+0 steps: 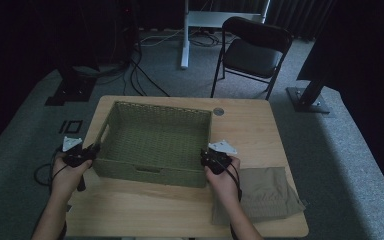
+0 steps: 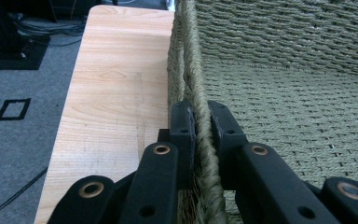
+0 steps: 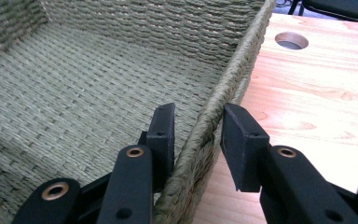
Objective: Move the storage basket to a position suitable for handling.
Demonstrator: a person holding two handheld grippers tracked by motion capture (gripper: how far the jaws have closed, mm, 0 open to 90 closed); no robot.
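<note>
Dark curtains and a folding chair (image 1: 252,47) are standing behind the pale wooden bench (image 1: 250,127), where a person is working a woven green basket (image 1: 155,137) that is sitting toward the bench's left half, empty, with a folded olive cloth (image 1: 267,192) lying just beside its near right corner.

At the basket's left wall, the left claw (image 1: 94,150) is pinching the braided rim; in the left gripper view its jaws are pressing tight on the rope edge (image 2: 200,126) from both sides. At the opposite wall, the right claw (image 1: 204,156) is straddling the rim (image 3: 219,102), yet its jaws are standing narrow rather than clamped: the inner one is lying against the weave while a gap is showing between the outer one and the wall.

The likely trouble is sitting in that uneven hold. If the person is starting a lift now, the right side is probably sliding out of the loose jaws, so the basket is tilting and swinging from the left grip alone. The rim is soft and rounded, so even the tight left claw is at risk of rolling off it under the full weight. A dropped right corner is also likely to land on the cloth and drag it toward the bench edge. Both grips are sitting near the front corners, so the far side is liable to sag.
</note>
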